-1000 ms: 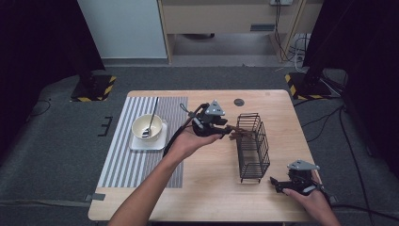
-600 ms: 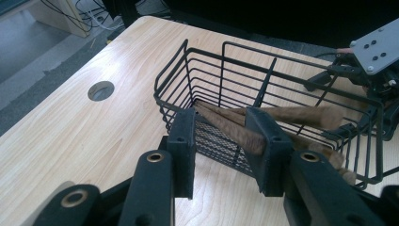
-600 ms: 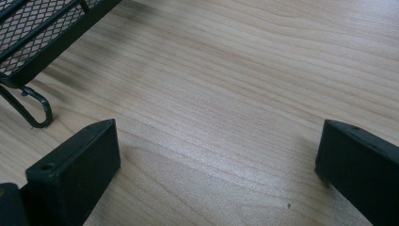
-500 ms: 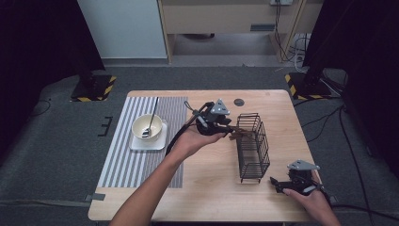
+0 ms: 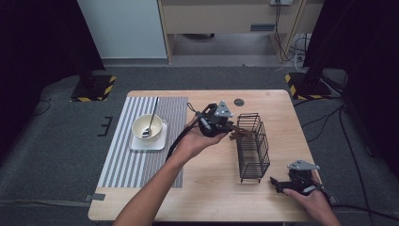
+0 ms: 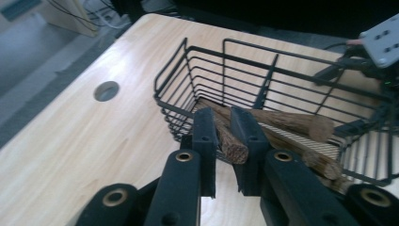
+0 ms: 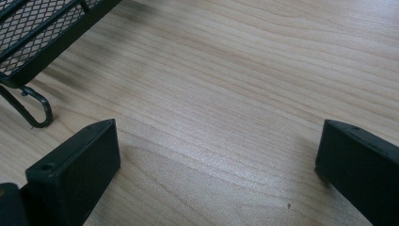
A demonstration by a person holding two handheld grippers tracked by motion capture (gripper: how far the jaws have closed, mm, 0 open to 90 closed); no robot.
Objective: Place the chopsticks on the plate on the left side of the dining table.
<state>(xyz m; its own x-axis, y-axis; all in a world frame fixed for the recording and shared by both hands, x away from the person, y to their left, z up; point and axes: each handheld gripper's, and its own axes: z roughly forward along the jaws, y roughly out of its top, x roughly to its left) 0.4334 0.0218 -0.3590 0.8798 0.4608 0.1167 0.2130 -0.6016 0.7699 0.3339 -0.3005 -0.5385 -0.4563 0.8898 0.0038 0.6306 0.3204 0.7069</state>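
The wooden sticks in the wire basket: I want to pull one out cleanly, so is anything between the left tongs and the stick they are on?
Nothing visible. The left tongs have just been closing and now pinch the end of one wooden stick where it pokes over the wire basket rim. The other sticks lie beside it, not between.

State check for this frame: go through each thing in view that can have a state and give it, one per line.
Left tongs: just closed, shut on a wooden stick.
Wooden stick: gripped at its end, lying over the basket's rim.
Other wooden sticks: lying inside the basket.
Wire basket: upright on the table.
Right tongs: open, resting low over the table, nothing between them.
Bowl: upright on a plate, utensil inside.
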